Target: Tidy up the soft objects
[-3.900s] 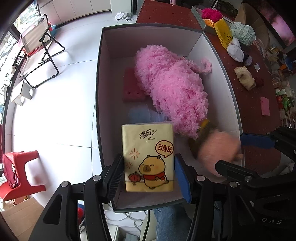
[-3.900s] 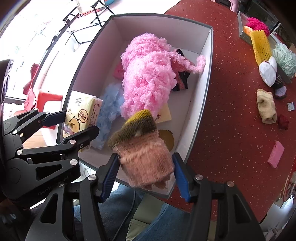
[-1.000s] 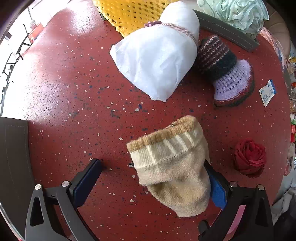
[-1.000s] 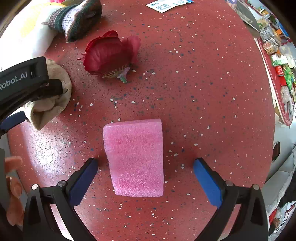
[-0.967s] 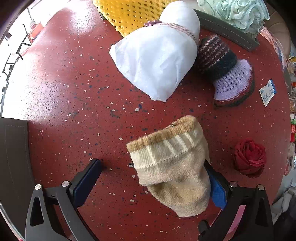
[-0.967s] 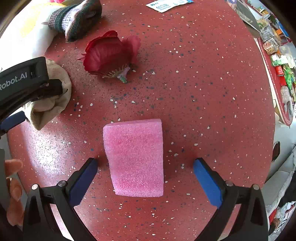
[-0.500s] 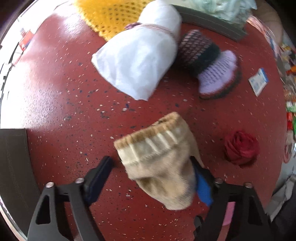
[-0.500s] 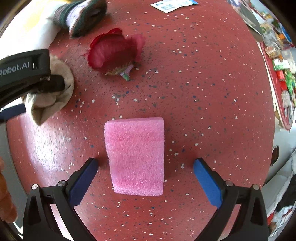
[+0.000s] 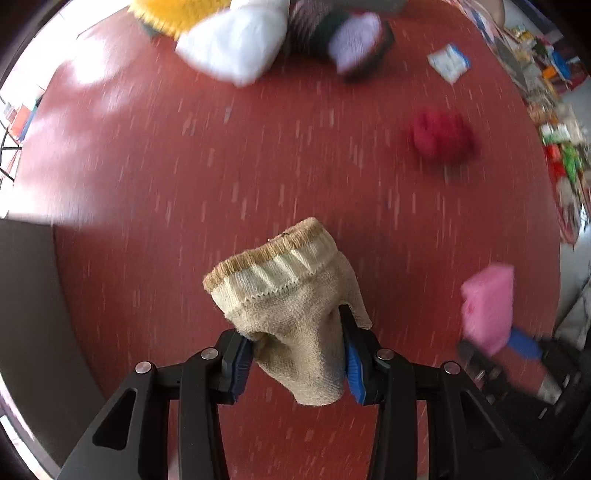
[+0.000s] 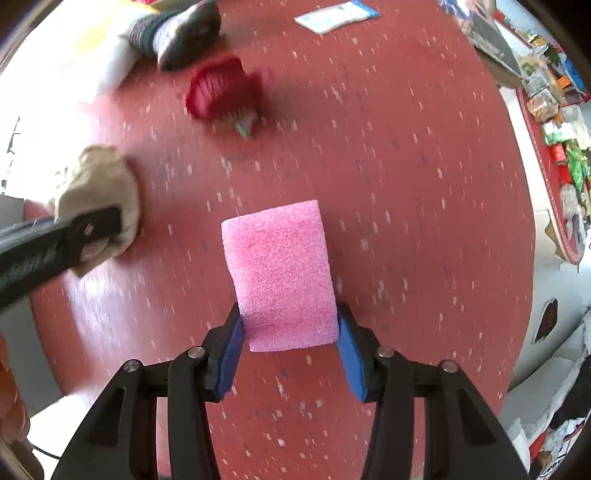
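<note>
Left gripper [image 9: 297, 363] grips sock [image 9: 291, 310]; right gripper [image 10: 288, 349] grips foam block [image 10: 280, 273]. Rose [image 10: 221, 88], others remain on bench [image 10: 406, 184].

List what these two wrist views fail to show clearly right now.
- Left wrist view: the red flower and the white bundle are smeared by motion blur.
- Left wrist view: the right claw holding the pink foam block is blurred at the frame's edge.
- Right wrist view: the left claw's arm hides part of the beige knit sock.
- Right wrist view: print on the small packet is too small to read.
</note>
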Available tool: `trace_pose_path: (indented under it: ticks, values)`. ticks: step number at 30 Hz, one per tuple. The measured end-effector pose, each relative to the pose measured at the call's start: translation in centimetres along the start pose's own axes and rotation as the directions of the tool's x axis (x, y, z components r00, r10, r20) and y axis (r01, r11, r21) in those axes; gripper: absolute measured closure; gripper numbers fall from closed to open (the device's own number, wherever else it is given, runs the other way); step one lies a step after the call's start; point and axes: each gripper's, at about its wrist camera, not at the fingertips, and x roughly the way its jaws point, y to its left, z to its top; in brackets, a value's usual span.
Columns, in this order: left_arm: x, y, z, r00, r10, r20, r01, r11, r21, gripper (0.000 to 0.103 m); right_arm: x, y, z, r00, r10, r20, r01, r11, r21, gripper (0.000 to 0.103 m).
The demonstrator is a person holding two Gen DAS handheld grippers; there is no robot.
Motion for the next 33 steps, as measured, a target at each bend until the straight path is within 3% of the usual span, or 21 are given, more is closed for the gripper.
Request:
trace_pose_path:
  ticks: [2, 4, 6, 7, 8, 9, 13, 17, 21, 24, 29, 33]
  values:
    - [0.1, 0.1, -2.3, 1.000, 0.003, -0.023, -0.003, 1.000, 0.014, 0.059, 0.0, -0.4, -2.0, 1.000, 0.006, -0.016, -0.006, 1.000, -0.013, 0.052]
    - [0.5, 0.3, -5.0, 0.999, 0.012, -0.049, -0.011, 0.999, 0.032, 0.049, 0.0, -0.9, -4.6, 0.999, 0.012, -0.039, -0.013, 0.999, -0.031, 0.051]
    - [0.5, 0.6, -7.0, 0.999, 0.008, -0.050, -0.006, 0.999, 0.034, 0.016, 0.1, -1.5, -6.8, 0.997, 0.049, -0.055, -0.051, 0.998, -0.032, 0.048]
    - [0.5, 0.7, -7.8, 0.998, 0.012, -0.058, -0.010, 1.000, 0.028, 0.016, 0.1, -2.1, -8.1, 0.994, 0.083, -0.066, -0.084, 0.996, -0.017, 0.043]
    - [0.5, 0.9, -8.4, 0.998, 0.017, -0.060, -0.016, 1.000, 0.015, 0.016, 0.1, -2.6, -8.9, 0.993, 0.094, -0.072, -0.094, 0.996, 0.003, 0.026]
    - [0.3, 1.2, -8.9, 0.999, 0.023, -0.047, -0.023, 1.000, -0.005, 0.016, -0.1, -3.4, -9.8, 0.993, 0.088, -0.072, -0.086, 0.996, 0.033, 0.016]
    - [-0.2, 2.0, -9.4, 0.999, 0.012, -0.040, -0.016, 0.996, -0.089, 0.016, -0.9, -6.1, -12.0, 0.994, 0.101, -0.046, -0.095, 0.988, 0.121, 0.016]
    - [-0.4, 1.9, -8.4, 0.999, 0.012, -0.032, -0.017, 0.988, -0.153, 0.016, -1.2, -6.5, -11.6, 0.993, 0.108, -0.042, -0.102, 0.989, 0.111, 0.016]
    - [-0.4, 0.9, -5.3, 0.998, 0.054, -0.008, -0.055, 0.993, -0.101, 0.016, -1.5, -4.5, -10.1, 0.994, 0.106, -0.026, -0.105, 0.994, 0.028, 0.016]
    - [0.2, -1.3, -2.8, 0.995, 0.094, -0.028, -0.096, 0.994, -0.061, 0.016, -0.3, -3.1, -9.5, 0.998, 0.029, -0.062, -0.030, 0.999, -0.022, 0.016]
    - [-1.9, -1.3, -2.9, 0.998, 0.068, -0.009, -0.068, 0.988, -0.136, 0.016, 0.6, -2.7, -9.8, 0.995, 0.022, -0.101, -0.025, 0.999, -0.030, 0.016]
    - [-3.5, -2.3, -4.0, 0.984, 0.164, 0.066, -0.163, 0.986, -0.014, 0.016, -0.9, -4.4, -9.1, 0.990, 0.102, -0.101, -0.096, 0.993, 0.062, 0.015]
